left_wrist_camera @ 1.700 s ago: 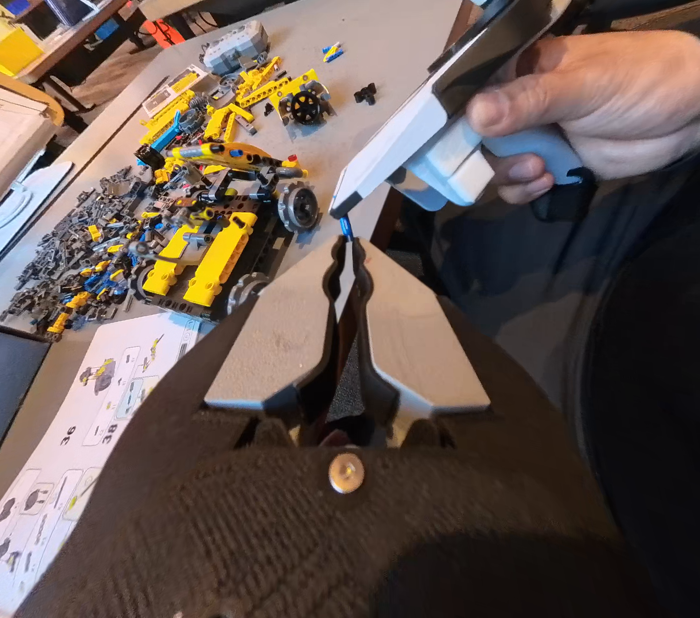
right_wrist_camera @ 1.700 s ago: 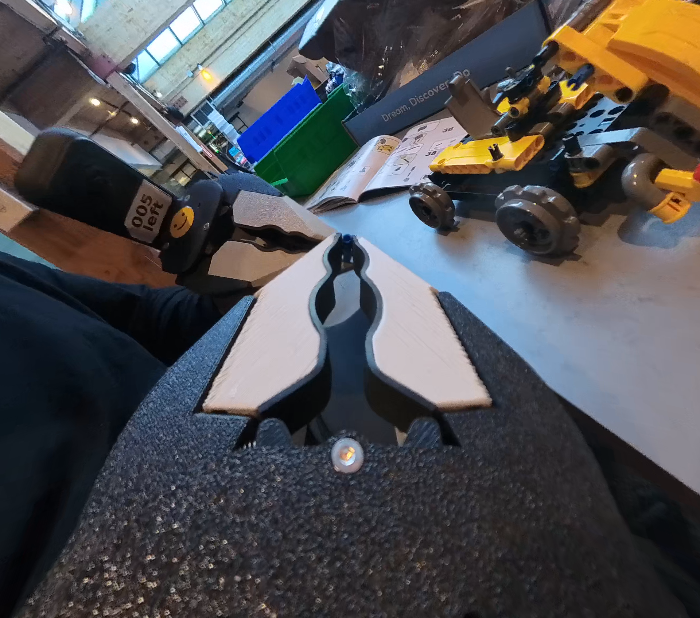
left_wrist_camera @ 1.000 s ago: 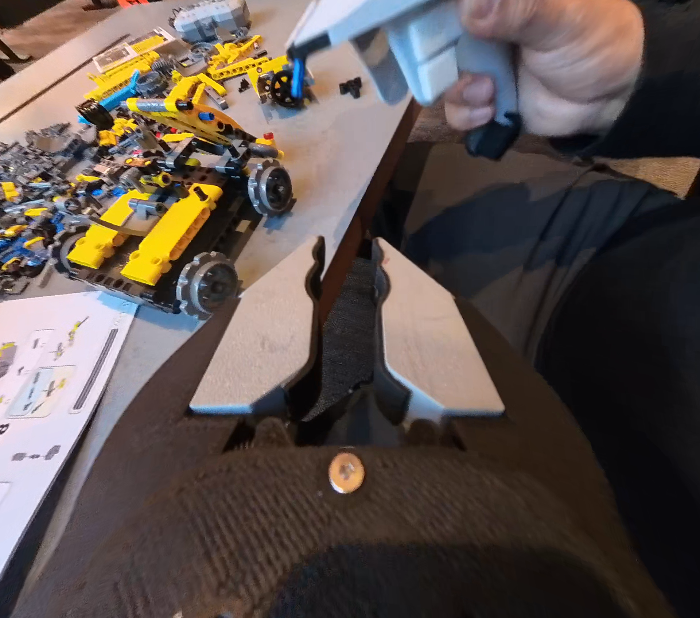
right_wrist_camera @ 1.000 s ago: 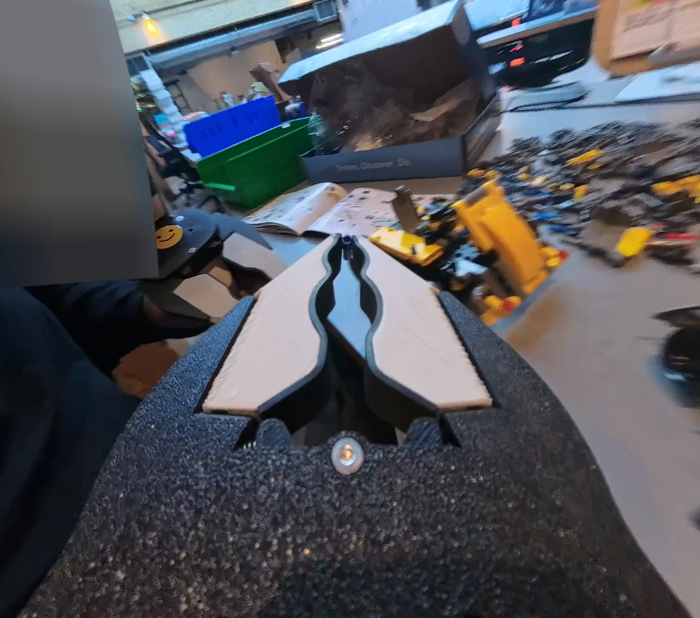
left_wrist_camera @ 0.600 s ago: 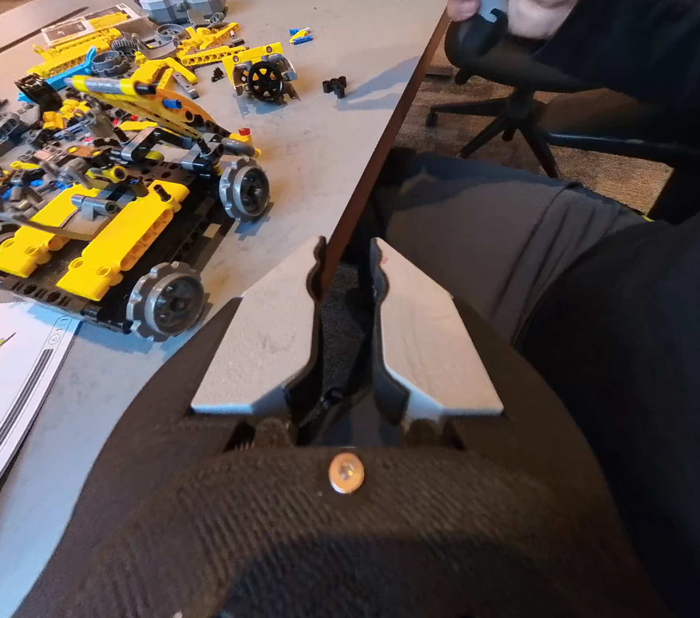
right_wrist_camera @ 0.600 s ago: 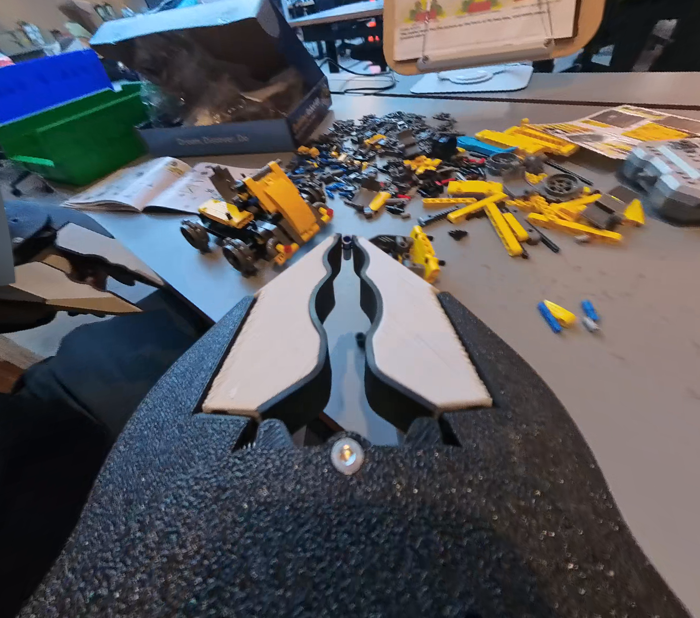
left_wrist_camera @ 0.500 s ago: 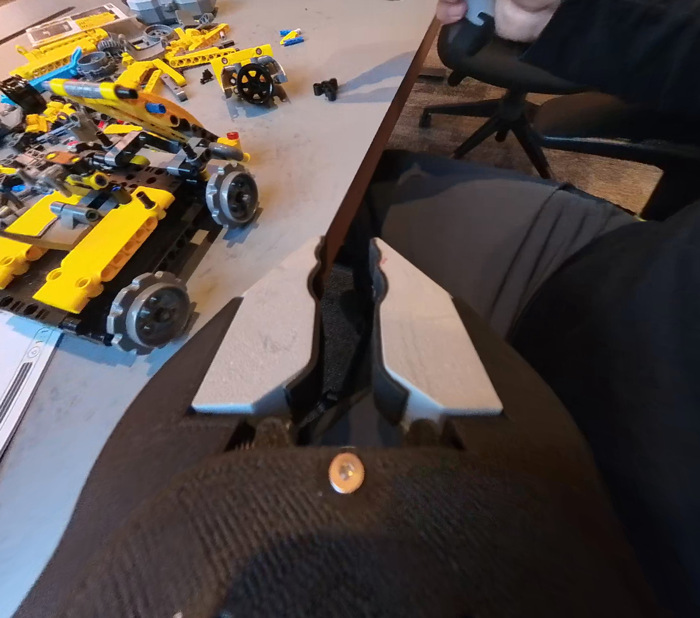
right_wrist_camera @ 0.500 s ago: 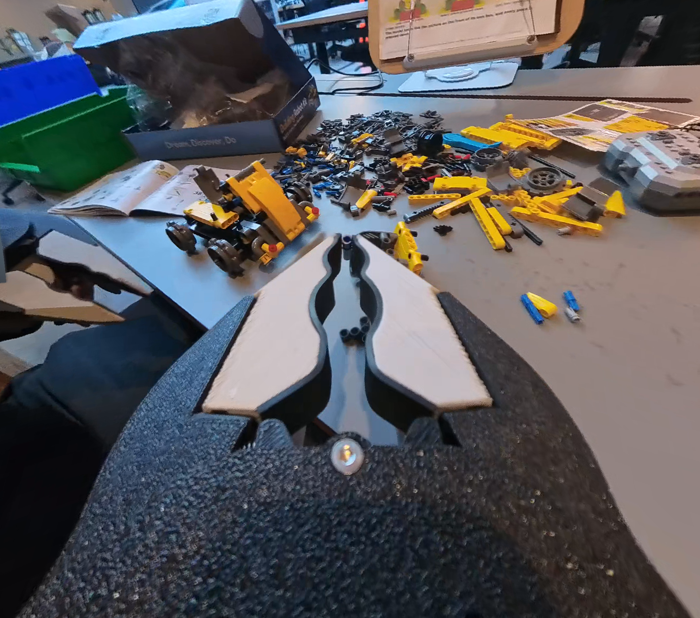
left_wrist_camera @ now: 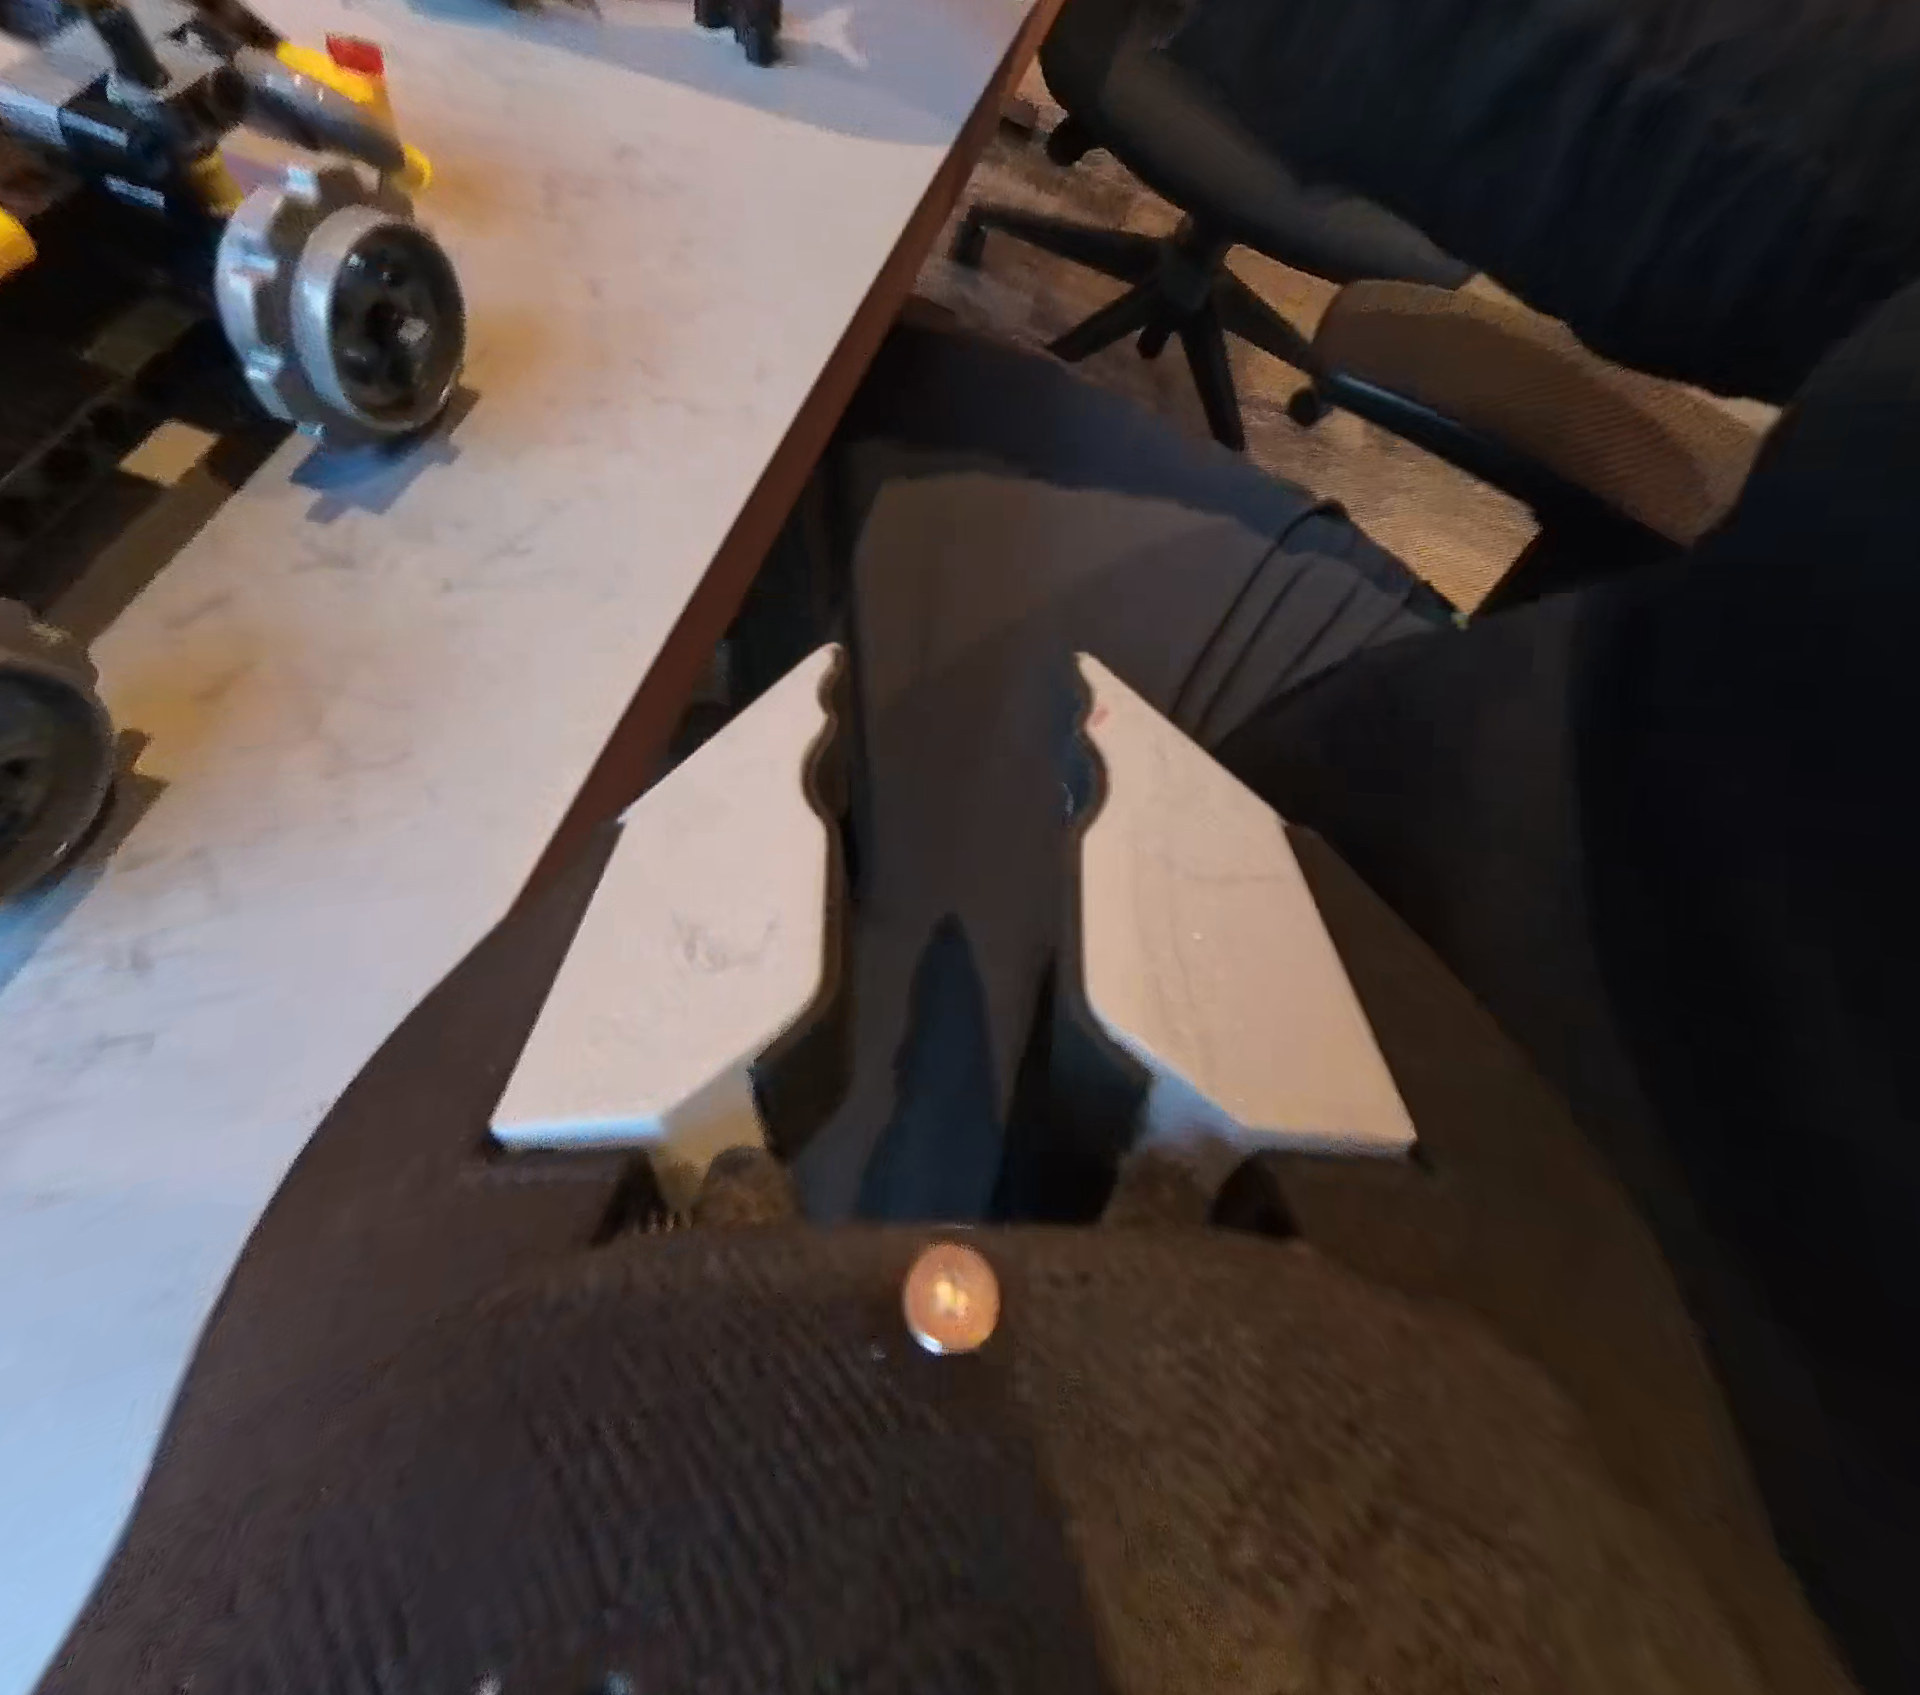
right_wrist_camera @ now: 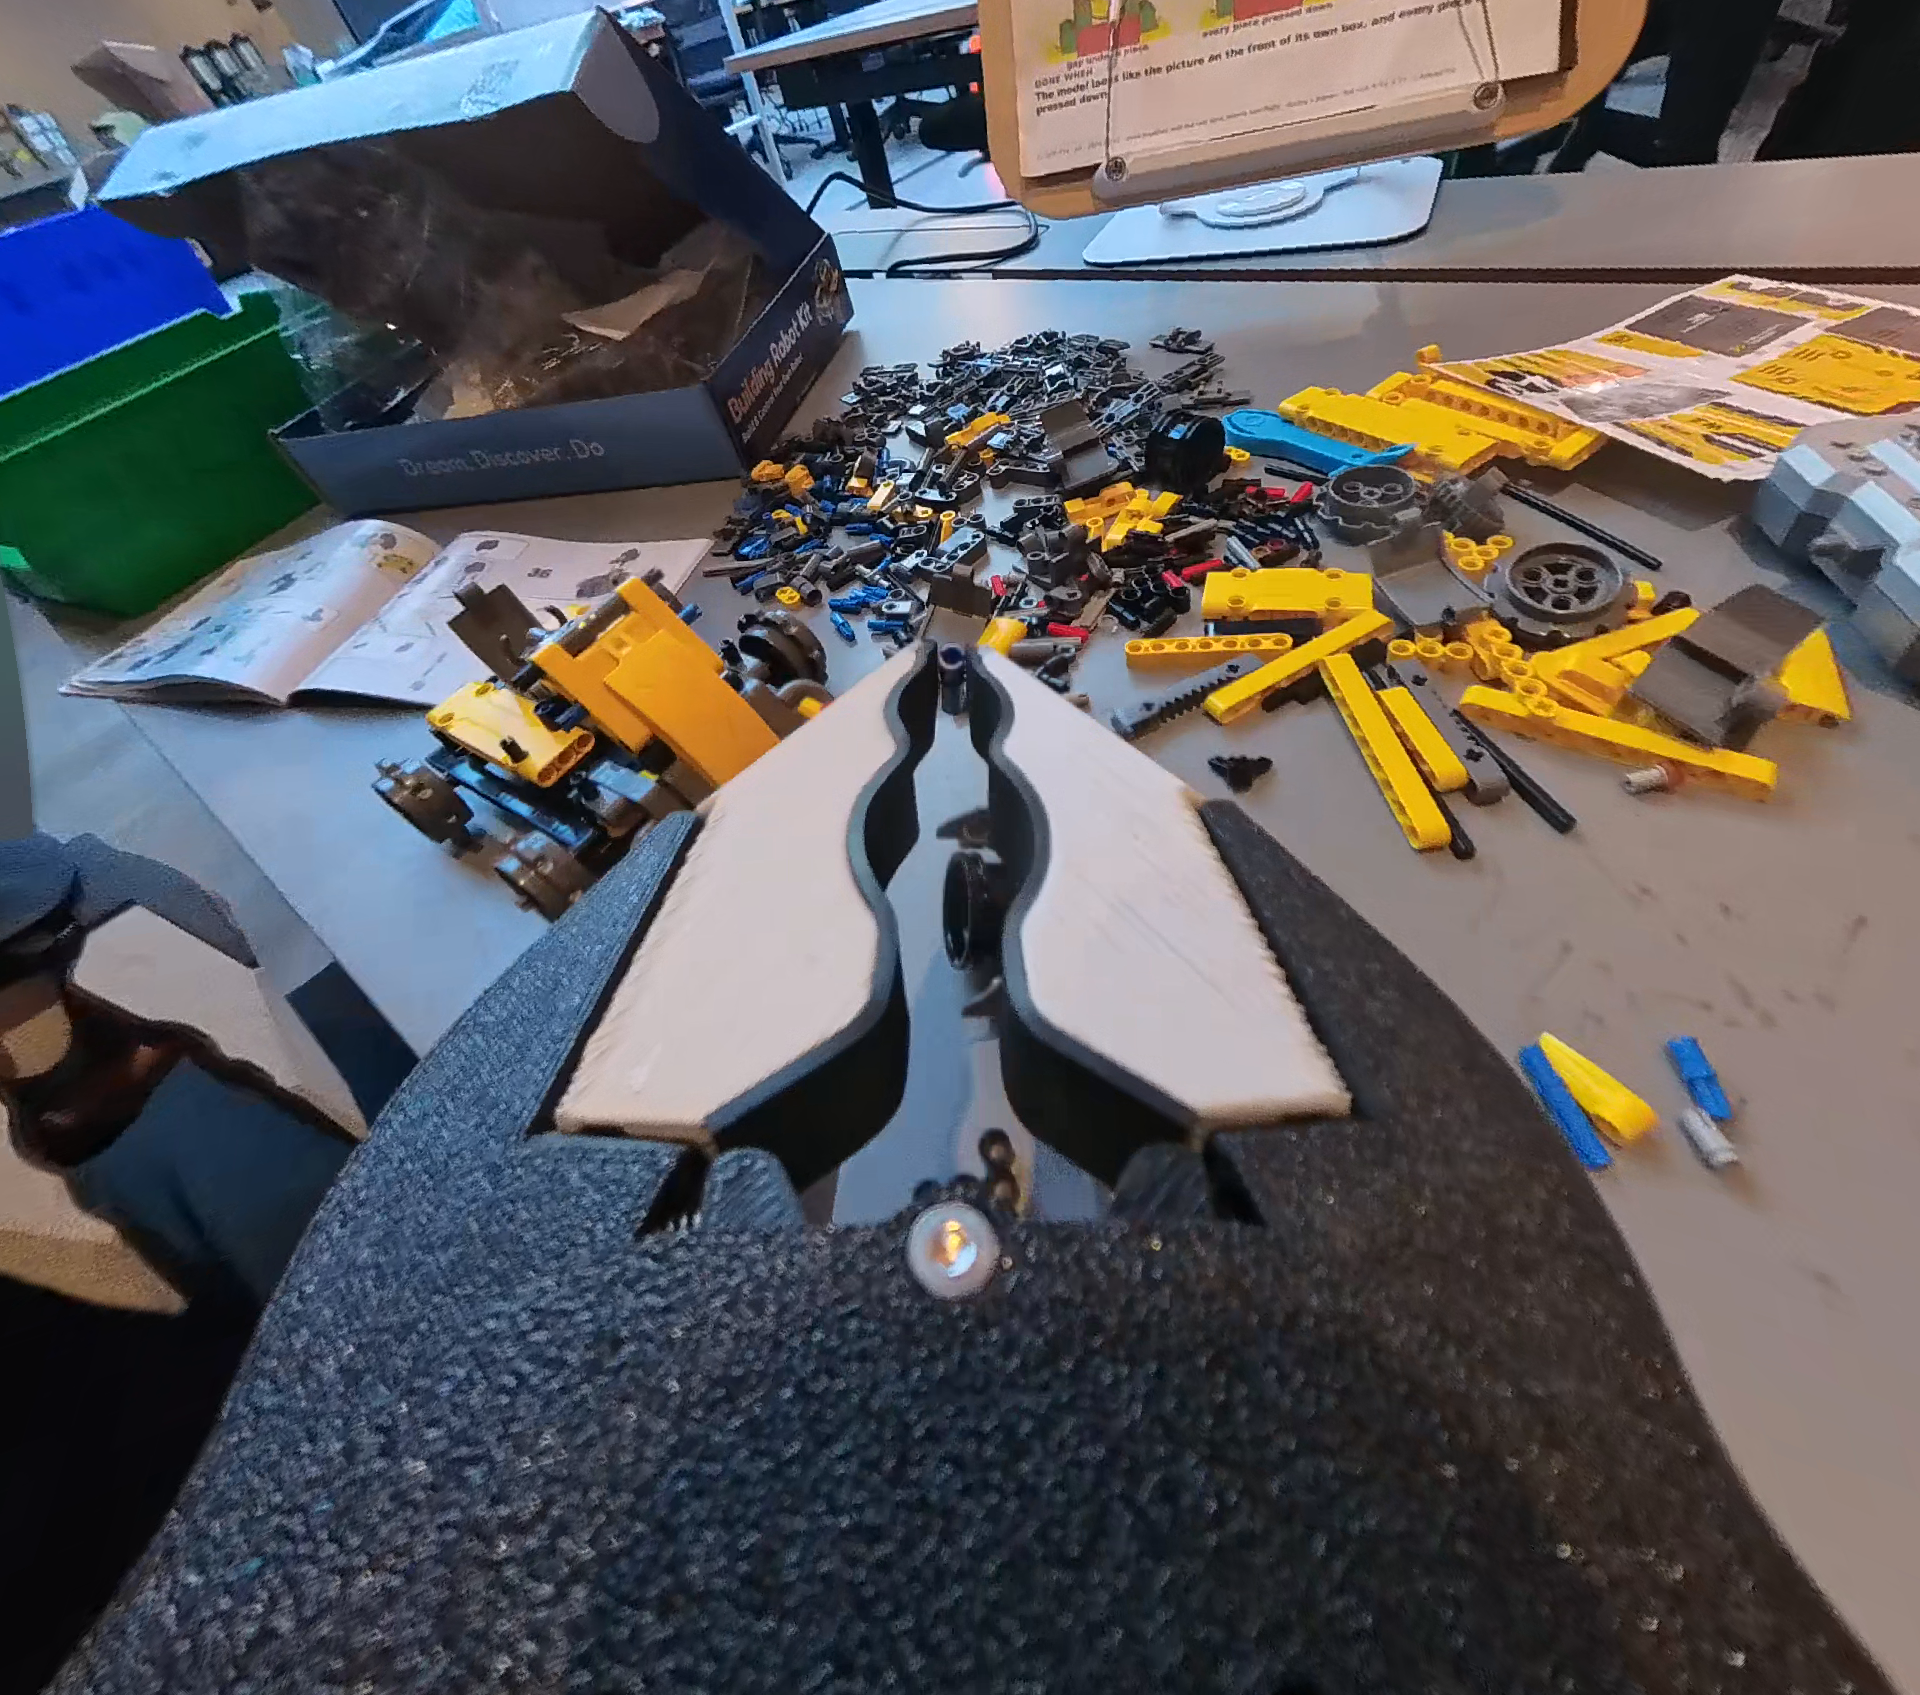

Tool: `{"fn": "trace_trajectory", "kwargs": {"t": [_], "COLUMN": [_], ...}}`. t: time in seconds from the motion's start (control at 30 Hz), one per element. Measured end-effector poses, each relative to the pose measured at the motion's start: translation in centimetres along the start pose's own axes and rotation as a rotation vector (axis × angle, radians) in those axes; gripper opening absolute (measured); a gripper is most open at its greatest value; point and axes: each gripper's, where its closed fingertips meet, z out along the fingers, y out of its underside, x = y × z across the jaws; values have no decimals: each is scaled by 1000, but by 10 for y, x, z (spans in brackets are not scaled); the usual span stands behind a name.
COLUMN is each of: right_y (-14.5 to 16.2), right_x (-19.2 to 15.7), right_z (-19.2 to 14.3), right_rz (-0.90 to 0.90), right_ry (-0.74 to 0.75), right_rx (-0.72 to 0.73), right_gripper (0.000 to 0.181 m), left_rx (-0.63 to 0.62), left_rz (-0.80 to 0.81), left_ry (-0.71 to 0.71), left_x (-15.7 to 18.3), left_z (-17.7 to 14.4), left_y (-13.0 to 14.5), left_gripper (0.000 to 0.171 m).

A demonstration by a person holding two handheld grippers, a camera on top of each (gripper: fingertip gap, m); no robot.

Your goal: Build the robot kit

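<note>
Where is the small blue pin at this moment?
In the right wrist view, the small blue pin sits pinched at the right gripper fingertips, above the grey table.

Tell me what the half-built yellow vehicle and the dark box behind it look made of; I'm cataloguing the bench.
Half-built yellow vehicle: seemingly moulded plastic, with smooth, slightly glossy beams pierced by round holes, and grey toothed wheels.
Dark box: apparently printed cardboard, matte, with a creased, bent open flap.
Inside, what looks like crinkled clear plastic wrapping glints.

On the grey tabletop [right_wrist_camera: 1558,939], a yellow and black model vehicle [right_wrist_camera: 582,741] is seen. Black, yellow and blue loose pieces [right_wrist_camera: 997,502] are spread toward the far edge. A dark navy box [right_wrist_camera: 520,440] and a green bin [right_wrist_camera: 135,482] are seen.
</note>
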Motion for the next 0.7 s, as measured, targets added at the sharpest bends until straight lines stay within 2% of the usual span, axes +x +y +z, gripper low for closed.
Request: {"fn": "trace_trajectory", "kwargs": {"t": [0.1, 0.27, 0.7], "right_y": [0, 6, 3], "right_x": [-6, -14, -18], "right_z": [12, 21, 33], "right_rz": [-8, -40, -22], "right_ry": [9, 32, 29], "right_rx": [-16, -81, -88], "right_gripper": [4, 4, 4], "left_rx": [-31, -118, -176], "left_rz": [-48, 15, 48], "left_ry": [42, 17, -2], "left_x": [-2, -5, -11], "left_z": [-3, -8, -15], "left_y": [3, 17, 24], "left_gripper": [42, 40, 41]}}
